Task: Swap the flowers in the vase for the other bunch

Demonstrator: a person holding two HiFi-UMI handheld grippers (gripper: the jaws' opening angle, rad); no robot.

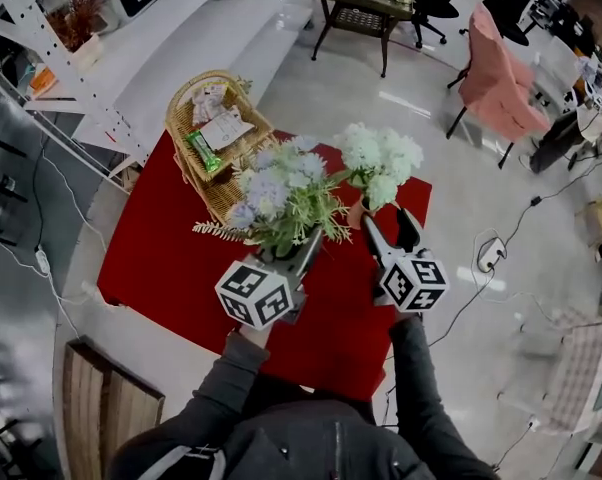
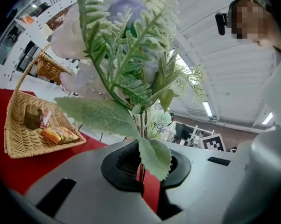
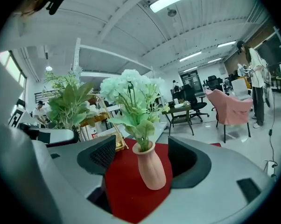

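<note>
Though blooms half-hide the vase, left gripper clamps lilac stems; right gripper gapes.

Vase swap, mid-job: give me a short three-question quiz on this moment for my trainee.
1. True or false: the left gripper is shut on the stems of the purple bunch.
2. What stands in the pink vase? A) white-green flowers B) the purple bunch C) nothing
3. Fill in: the fingers of the right gripper stand ___ on either side of the vase, not touching it.
Key: 1 true; 2 A; 3 open.
</note>
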